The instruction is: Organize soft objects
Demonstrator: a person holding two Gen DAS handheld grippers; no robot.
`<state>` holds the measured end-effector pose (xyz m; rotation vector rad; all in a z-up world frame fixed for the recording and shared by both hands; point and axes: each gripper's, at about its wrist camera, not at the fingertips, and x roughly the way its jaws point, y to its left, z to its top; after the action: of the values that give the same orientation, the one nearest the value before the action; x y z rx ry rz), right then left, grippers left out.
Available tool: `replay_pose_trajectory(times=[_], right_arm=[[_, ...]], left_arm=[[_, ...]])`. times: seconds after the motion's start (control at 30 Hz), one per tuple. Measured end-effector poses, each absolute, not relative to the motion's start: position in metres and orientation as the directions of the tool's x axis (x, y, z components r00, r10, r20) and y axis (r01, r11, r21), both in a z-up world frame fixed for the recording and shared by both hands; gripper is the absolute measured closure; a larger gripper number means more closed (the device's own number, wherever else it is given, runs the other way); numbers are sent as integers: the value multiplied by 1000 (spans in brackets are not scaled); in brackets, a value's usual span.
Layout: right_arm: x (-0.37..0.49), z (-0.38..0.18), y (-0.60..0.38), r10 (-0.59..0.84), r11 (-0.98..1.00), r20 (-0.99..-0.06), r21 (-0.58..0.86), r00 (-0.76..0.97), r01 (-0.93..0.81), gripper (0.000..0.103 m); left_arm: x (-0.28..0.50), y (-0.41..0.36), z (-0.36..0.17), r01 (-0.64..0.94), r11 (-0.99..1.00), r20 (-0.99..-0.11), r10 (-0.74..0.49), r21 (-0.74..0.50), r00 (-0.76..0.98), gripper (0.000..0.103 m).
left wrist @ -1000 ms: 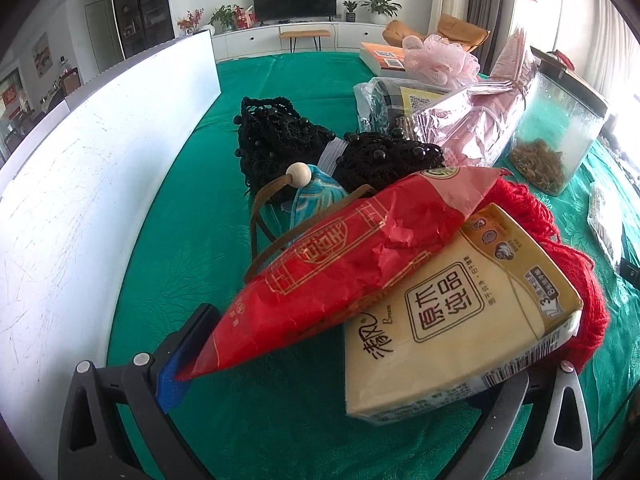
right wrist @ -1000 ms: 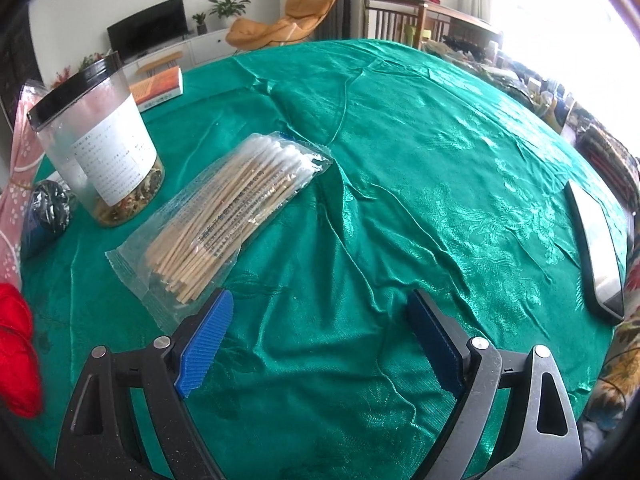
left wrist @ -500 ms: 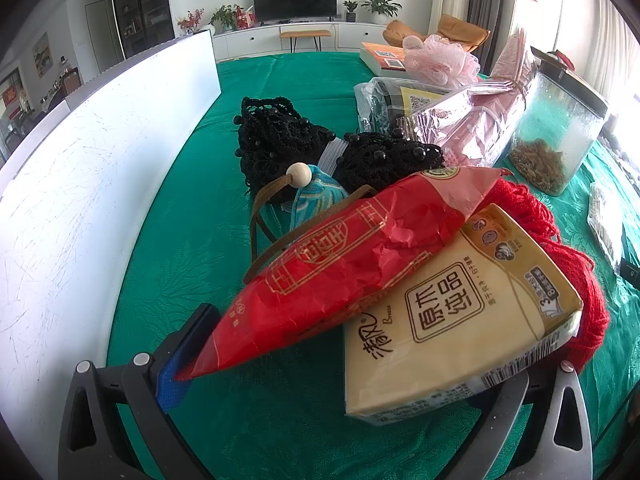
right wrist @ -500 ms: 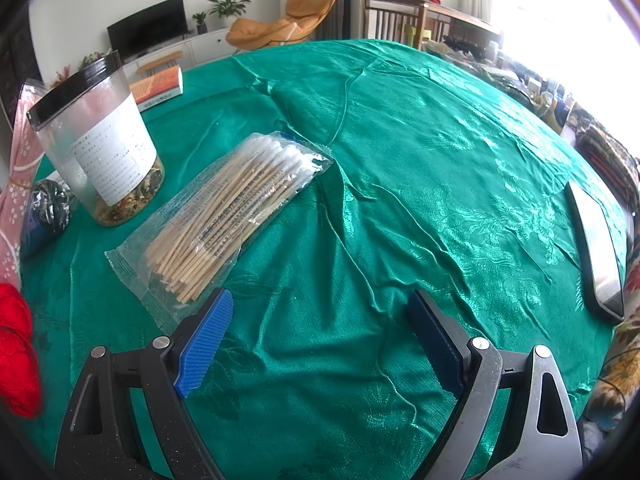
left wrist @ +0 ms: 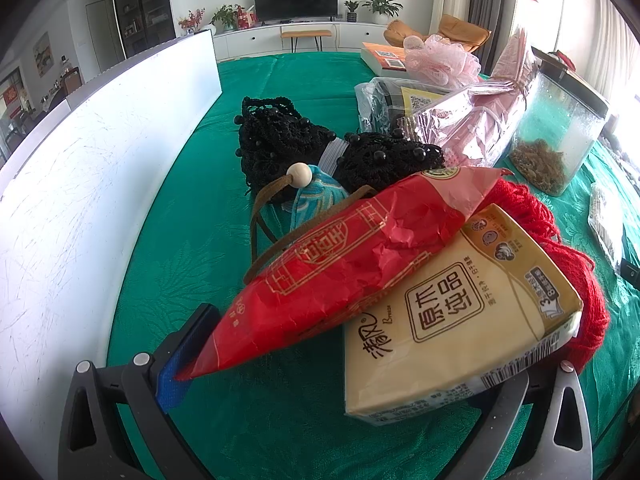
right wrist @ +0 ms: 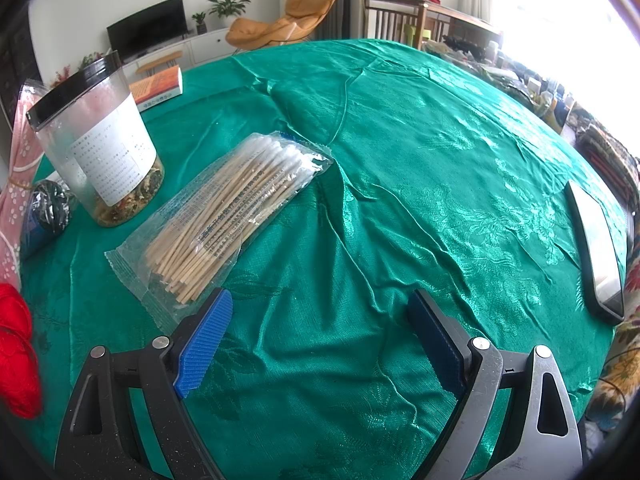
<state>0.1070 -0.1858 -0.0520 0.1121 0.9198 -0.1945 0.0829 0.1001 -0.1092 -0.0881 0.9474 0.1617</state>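
In the left wrist view a red foil packet (left wrist: 360, 264) lies slanted on a beige tissue pack (left wrist: 460, 332), with red knitted yarn (left wrist: 576, 280) behind them. My left gripper (left wrist: 340, 376) is open. Both packs lie between its fingers; the packet's tip touches the left pad (left wrist: 176, 376), and the right finger is hidden under the tissue pack. Further back sit two black crochet bags (left wrist: 280, 140), a teal pouch with a wooden bead (left wrist: 316, 196) and a pink mesh puff (left wrist: 440, 62). My right gripper (right wrist: 320, 332) stands open over bare green cloth, holding nothing.
A white board (left wrist: 80, 180) stands along the left side. A clear jar (right wrist: 104, 144), a bag of cotton swabs (right wrist: 232, 216) and a book (right wrist: 160, 86) lie left of the right gripper. A phone (right wrist: 596, 248) rests near the table's right edge.
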Motion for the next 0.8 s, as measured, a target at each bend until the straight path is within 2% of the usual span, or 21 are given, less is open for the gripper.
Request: replay_pose_trajectory(times=[0.37,0.53,0.67,0.8], right_arm=[[108,-52,-186,-118,977,-798,14,590,214,11],[108,-52,-186,-118,977,-798,14,590,214,11],[108,-52,-186,-118,977,-798,14,590,214,11],[105,-50,-191,-79,975,-790,67,608,213,12]], left_arm=[[33,110,-101,-118,992,-875,27,-34,484,0],[15,102,-61,-71,995,-827,-13,-64,562,0],[57,70,-13,48,998,-751,-59,-36,658,0],[135,23,-6,186,974,-740,-32,127,672,0]])
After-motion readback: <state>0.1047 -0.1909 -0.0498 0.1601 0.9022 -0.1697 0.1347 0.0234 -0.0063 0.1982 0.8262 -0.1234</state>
